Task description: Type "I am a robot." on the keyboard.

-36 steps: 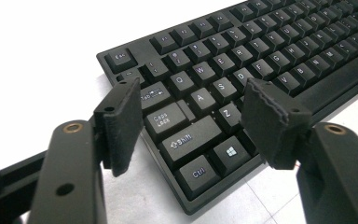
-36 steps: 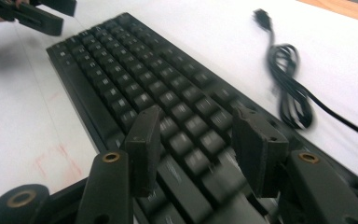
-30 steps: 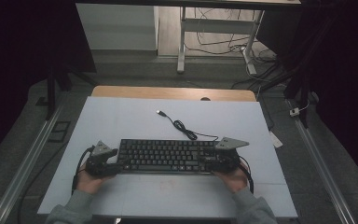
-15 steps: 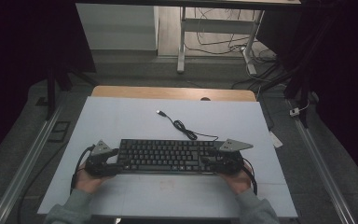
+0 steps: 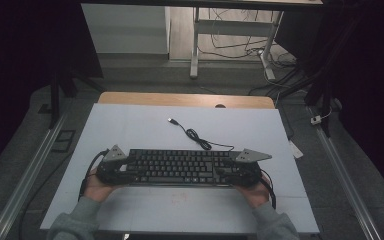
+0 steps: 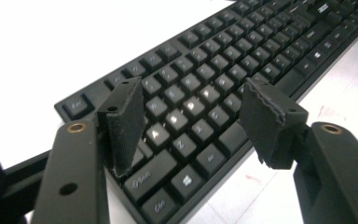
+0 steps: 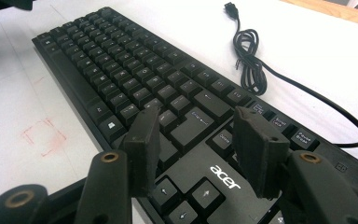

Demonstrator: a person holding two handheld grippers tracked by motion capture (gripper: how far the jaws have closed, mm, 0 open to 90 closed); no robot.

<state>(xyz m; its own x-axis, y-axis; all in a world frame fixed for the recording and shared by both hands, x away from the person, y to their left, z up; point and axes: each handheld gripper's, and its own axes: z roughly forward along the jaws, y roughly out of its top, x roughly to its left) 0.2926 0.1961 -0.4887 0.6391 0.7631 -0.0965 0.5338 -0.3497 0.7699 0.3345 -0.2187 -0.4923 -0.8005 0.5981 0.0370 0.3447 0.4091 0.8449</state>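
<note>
the black keyboard (image 5: 180,167) lies flat near the front edge of the pale table (image 5: 130,125), its long side running across, with its cable (image 5: 200,140) coiling away behind it toward the far side, plug end free. the left gripper (image 5: 122,170) hangs over the keyboard's left end; in the left gripper view its jaws have just been closing a little yet stand parted above the letter keys, pads (image 6: 123,123) clear of the board, gripping nothing. the right gripper (image 5: 230,172) sits over the right end, its jaws apart above the arrow keys and the enter block, pads (image 7: 258,149) not pressing on anything, so released too. i'd judge the board stiff, light to middling, with a smooth plastic shell that could slip and keycaps that give or pop if pinched. the safer hold looks to be the two short ends or the front and back edges of the frame, one gripper each side so it stays level; the trailing cable may drag or snag
</note>
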